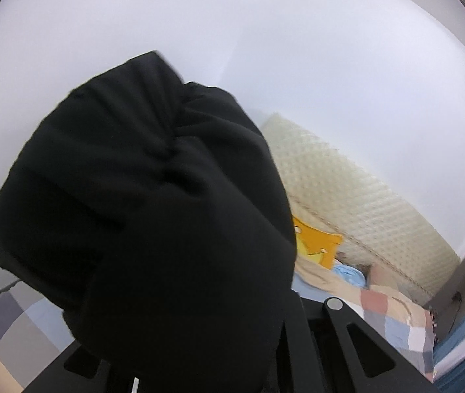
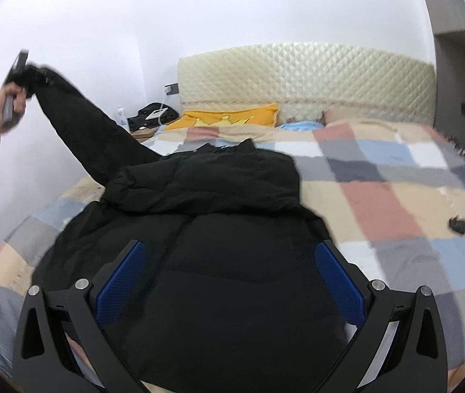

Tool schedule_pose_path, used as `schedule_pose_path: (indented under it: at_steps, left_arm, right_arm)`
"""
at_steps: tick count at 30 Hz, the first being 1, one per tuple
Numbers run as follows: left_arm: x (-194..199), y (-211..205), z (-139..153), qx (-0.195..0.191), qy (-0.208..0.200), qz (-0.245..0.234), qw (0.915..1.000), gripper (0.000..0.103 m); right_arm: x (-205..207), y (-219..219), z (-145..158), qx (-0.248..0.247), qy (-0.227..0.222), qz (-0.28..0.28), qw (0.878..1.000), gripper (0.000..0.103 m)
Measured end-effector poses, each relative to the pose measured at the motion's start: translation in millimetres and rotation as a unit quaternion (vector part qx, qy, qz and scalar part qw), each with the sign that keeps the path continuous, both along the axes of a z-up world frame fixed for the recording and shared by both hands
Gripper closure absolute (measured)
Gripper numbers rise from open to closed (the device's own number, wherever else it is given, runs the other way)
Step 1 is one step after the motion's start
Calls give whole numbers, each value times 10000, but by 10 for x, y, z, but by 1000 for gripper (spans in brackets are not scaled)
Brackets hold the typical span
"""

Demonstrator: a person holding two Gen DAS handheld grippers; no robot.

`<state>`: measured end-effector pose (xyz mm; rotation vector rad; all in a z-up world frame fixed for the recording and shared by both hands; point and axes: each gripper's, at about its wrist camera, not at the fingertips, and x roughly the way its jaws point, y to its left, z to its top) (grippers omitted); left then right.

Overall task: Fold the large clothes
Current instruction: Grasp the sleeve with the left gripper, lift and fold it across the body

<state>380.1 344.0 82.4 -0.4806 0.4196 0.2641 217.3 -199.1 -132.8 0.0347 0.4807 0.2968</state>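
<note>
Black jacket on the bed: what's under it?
The black jacket lies on the checkered blanket, which shows all around it. Anything beneath the jacket's body is covered. Its sleeve is lifted by the left gripper.

Home bedroom: quilted headboard [image 2: 307,75], patchwork bedspread [image 2: 379,177], yellow pillow [image 2: 229,116], nightstand [image 2: 147,131].

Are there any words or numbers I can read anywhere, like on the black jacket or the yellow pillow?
No words or numbers can be read in either view.
Black jacket: no label or brand shows.
Yellow pillow: only a cartoon picture, no letters.
White bottle on the bedside table: any label is too small and blurred to read.
White item on the dark bag: too small to read.
</note>
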Motion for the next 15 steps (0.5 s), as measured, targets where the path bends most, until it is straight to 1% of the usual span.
schedule_pose_path:
  at_steps: [1,3,7,9,11,13,15]
  left_arm:
    - [30,-178,69,76,-28,-74,9999,91]
    - [99,-516,165,204,-66,-231,9995,91]
    - [233,-1129,247,348,-96,-578,9977,91]
    - [327,-1427,249,363,-47,-785,9962,91]
    - [460,-1746,221,404,35,-1014,9940,91]
    - [569,-2109,185,554,130,-1240,9906,91]
    - [672,-2451,129,796,231,-1446,9860,91]
  right_arm:
    - [-4,-33,11,17,-10,-18,10000,0]
    - [-36,-154,45,210,-38,-22,9998,0]
    - [-79,-284,95,298,-148,-39,9994,0]
    - [-91,-364,106,470,-167,29,9988,0]
    - [-82,-419,119,463,-188,58,9987,0]
    - [-64,-459,148,327,-248,46,9991,0]
    - [-50,-527,178,323,-316,-24,9990,0]
